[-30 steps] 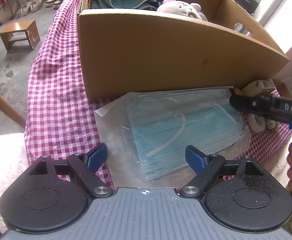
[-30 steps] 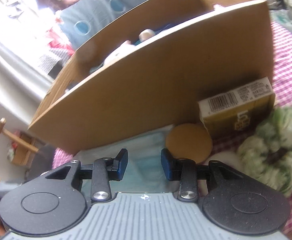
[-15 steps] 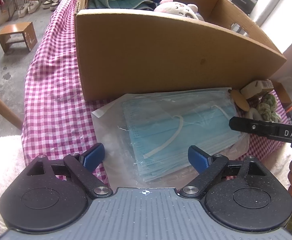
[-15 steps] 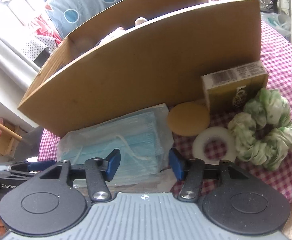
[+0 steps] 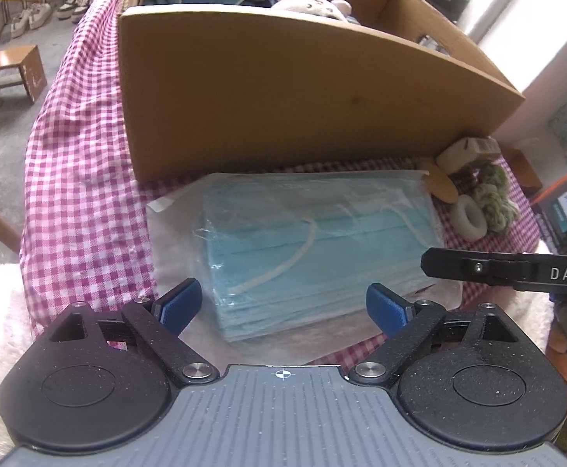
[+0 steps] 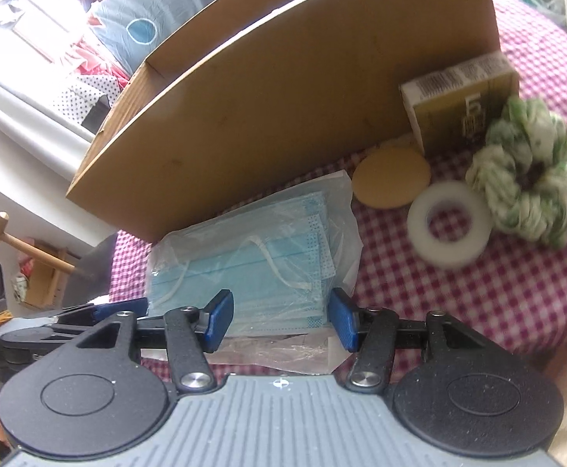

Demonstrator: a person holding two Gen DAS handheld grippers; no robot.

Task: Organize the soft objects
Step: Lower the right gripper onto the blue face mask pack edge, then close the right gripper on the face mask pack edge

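Clear plastic wraps the pack of blue face masks (image 5: 314, 245), which lies flat on the checked table (image 5: 85, 194) just before the cardboard box (image 5: 283, 89). The left tongs (image 5: 283, 305) stand wide and empty over its near edge; the right tongs (image 6: 279, 319), whose jaws have just been opening, stand half-wide and empty at its end. To lift well, both likely should pinch the stack itself, not the slippery film alone, then clear the box wall.
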